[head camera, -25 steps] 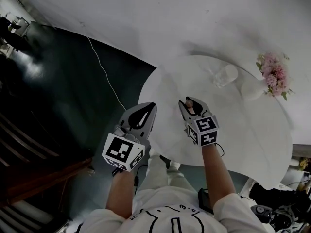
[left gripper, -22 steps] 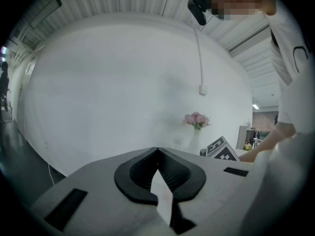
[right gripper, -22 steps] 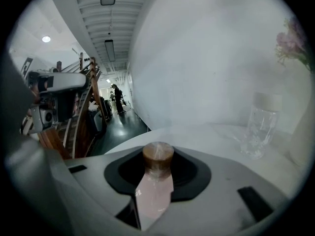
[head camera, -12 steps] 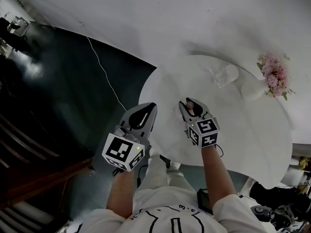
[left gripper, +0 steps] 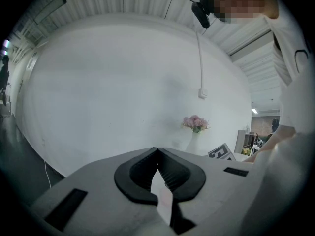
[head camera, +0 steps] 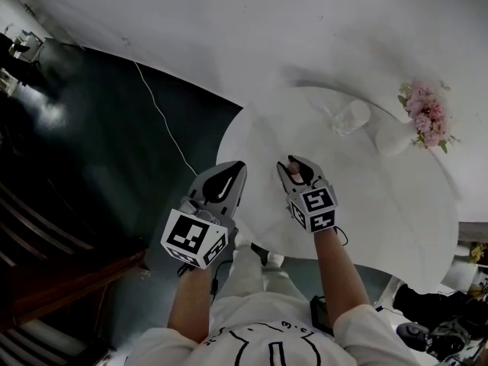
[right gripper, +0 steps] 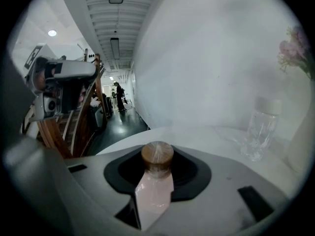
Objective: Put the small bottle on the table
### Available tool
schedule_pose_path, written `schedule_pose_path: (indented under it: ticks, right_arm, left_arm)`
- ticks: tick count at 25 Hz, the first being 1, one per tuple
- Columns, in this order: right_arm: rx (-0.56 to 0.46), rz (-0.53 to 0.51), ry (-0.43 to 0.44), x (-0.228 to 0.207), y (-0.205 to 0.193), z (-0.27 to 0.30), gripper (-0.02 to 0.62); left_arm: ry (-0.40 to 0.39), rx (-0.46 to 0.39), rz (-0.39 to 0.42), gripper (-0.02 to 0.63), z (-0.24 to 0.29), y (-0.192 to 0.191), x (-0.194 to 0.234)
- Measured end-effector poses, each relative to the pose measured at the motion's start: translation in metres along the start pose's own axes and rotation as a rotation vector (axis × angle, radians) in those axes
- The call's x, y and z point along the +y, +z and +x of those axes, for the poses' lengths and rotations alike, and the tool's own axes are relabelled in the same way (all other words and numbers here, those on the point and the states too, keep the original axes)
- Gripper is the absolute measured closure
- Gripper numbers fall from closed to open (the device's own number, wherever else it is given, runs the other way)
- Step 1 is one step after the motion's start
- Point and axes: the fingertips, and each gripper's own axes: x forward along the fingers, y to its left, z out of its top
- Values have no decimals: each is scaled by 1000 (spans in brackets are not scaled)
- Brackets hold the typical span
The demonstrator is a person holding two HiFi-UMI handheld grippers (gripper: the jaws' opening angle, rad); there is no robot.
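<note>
The small bottle [right gripper: 153,191] has a pale pink body and a brown cork top. It stands upright between the jaws of my right gripper [right gripper: 157,156], which is shut on it. In the head view the right gripper [head camera: 294,163] hangs over the near left part of the round white table [head camera: 381,204], and only the bottle's cork [head camera: 296,166] shows between the fingers. Whether the bottle touches the tabletop I cannot tell. My left gripper [head camera: 237,167] is held off the table's left edge, over the dark floor. Its jaws [left gripper: 157,150] meet at the tips with nothing between them.
A clear plastic bottle [head camera: 351,117] with a white cap stands toward the far side of the table, also visible in the right gripper view [right gripper: 261,129]. A white vase [head camera: 396,139] with pink flowers [head camera: 425,114] stands at the far right. A white cable [head camera: 164,117] runs across the dark floor.
The right gripper with the bottle has drifted slightly to the left. The left gripper has stayed where it was.
</note>
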Motion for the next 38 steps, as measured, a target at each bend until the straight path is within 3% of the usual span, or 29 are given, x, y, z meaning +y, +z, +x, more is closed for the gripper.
schedule_pose_path:
  ticks: [4, 15, 18, 25, 38]
  right_arm:
    - [15, -58, 0, 5, -5, -2, 472]
    - [16, -8, -45, 2, -5, -2, 470]
    - [9, 11, -43, 1, 0, -4, 364]
    - [0, -9, -43, 2, 13, -25, 364]
    - [-97, 0, -5, 13, 60, -85, 394]
  left_arm:
    - [-1, -8, 2, 601, -4, 2, -2]
    - [-4, -21, 4, 601, -20, 8, -7]
    - [-3, -21, 11, 601, -24, 11, -10]
    - [-2, -39, 6, 601, -25, 17, -22]
    - [-13, -95, 78, 601, -37, 59, -59]
